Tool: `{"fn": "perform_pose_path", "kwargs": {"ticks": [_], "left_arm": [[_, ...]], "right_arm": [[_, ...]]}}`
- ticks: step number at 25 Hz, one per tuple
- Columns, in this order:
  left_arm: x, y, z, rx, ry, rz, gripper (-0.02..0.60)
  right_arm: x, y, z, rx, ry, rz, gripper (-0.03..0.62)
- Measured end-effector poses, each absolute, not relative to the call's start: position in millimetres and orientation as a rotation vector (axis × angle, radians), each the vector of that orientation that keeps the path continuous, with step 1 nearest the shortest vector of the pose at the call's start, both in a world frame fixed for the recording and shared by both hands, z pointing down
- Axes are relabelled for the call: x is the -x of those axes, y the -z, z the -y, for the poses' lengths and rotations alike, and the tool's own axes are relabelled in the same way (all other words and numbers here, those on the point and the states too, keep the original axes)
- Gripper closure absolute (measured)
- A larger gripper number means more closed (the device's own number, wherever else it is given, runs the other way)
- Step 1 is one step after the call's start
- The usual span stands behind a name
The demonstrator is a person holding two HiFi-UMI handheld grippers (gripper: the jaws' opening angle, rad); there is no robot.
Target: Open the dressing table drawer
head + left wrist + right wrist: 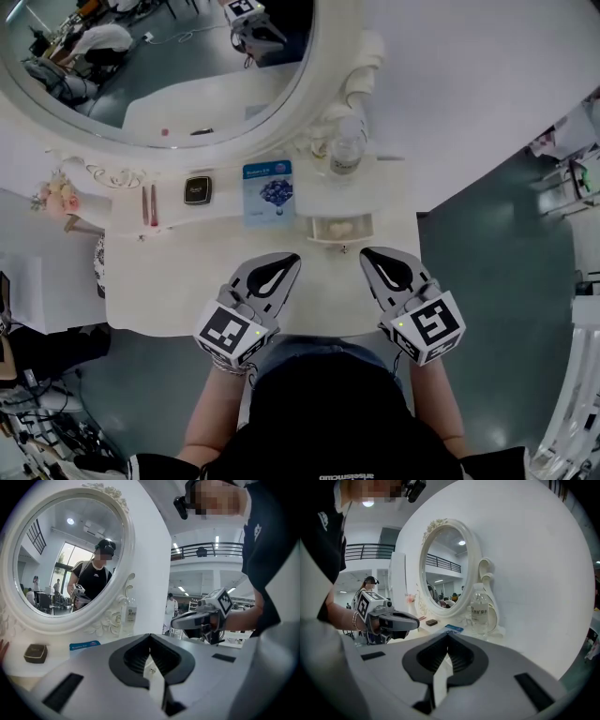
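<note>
The small white drawer (339, 228) of the white dressing table (187, 281) is seen pulled out, so opening is judged done. The grey left gripper (289, 261) and right gripper (370, 257) are held just before it, jaws pressed together on nothing. Only withdrawal is called for.

Dark short-sleeved top (319, 417); the left hand-held gripper (289, 259) and right hand-held gripper (367, 253) are grey — black teardrop insets, black-and-white marker cubes (228, 331).

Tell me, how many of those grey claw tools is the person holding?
2. The left gripper is over the table, left of centre. The right gripper is beside it, just in front of the drawer. Both are shut and empty. None seems hidden.
</note>
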State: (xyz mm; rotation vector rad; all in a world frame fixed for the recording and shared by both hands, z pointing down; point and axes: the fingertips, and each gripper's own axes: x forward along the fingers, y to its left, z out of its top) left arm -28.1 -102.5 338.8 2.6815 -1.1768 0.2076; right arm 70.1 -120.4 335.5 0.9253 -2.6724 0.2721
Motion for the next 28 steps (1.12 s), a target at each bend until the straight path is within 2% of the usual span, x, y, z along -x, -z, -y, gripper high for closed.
{"fn": "perform_pose_path", "kwargs": {"ticks": [28], "left_arm": [[57,-263,130,-2.758,-0.098,1.327,0.565]], "right_arm": [[-90,-242,147,-1.037,-0.021,2.763,0.576]]}}
